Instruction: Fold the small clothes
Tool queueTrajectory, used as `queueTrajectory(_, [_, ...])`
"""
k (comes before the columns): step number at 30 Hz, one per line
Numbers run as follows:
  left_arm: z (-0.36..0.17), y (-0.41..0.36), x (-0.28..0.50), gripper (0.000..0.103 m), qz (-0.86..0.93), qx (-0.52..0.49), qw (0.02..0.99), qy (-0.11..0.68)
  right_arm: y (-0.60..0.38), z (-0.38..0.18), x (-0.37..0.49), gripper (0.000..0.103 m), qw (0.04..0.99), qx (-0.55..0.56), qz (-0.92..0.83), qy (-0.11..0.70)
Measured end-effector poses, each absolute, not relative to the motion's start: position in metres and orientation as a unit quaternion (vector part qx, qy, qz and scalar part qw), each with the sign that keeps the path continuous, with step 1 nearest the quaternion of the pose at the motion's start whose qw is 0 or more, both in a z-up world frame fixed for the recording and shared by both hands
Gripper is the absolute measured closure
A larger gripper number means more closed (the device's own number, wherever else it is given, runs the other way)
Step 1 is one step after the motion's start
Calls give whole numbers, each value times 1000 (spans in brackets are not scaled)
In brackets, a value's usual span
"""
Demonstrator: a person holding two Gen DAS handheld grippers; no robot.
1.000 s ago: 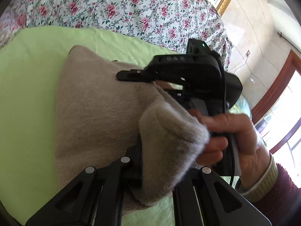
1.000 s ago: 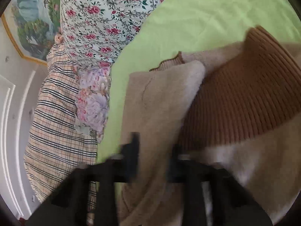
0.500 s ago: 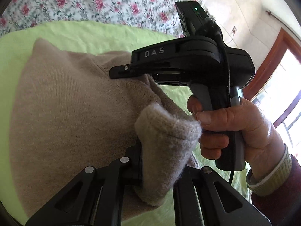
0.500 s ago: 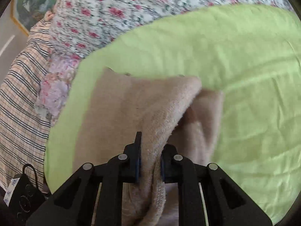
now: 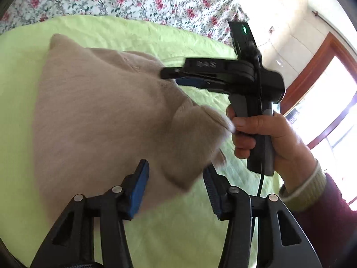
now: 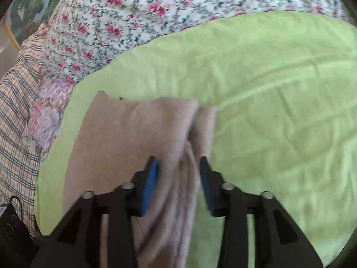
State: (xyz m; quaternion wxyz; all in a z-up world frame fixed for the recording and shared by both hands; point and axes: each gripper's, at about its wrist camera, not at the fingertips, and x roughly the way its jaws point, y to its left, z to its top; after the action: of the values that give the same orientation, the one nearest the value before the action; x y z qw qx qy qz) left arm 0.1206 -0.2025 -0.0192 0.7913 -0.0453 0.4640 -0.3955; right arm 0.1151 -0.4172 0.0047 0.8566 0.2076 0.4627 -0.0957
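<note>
Beige knit garment is lying folded on the green sheet; left tongs and right tongs are gaping wide, gripping nothing, likely releasing the fold.

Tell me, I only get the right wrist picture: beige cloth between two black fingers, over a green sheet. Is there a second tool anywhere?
Observer: Yes. The left wrist view shows the left gripper, its fingers spread open with a corner of the beige garment between them.
Operator: Who holds the tool I look through?
Observer: A bare right hand wraps the handle of the right gripper; a dark red sleeve covers the arm.
Operator: Is that tool switched on?
Observer: A small green light glows on the black box on top of it.
</note>
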Motion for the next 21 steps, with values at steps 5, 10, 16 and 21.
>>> queueTrajectory(5, [-1, -150, 123, 22, -356, -58, 820, 445, -411, 16, 94, 17, 857, 248, -67, 446])
queueTrajectory(10, [-13, -108, 180, 22, -317, -126, 807, 481, -413, 0, 104, 16, 841, 272, -54, 464])
queueTrajectory(16, [-69, -107, 250, 21, -316, -196, 747, 551, -414, -31, 121, 17, 820, 289, -34, 493])
queueTrajectory(21, [-83, -123, 271, 44, -345, -204, 744, 535, -410, -35, 123, 61, 816, 312, -15, 487])
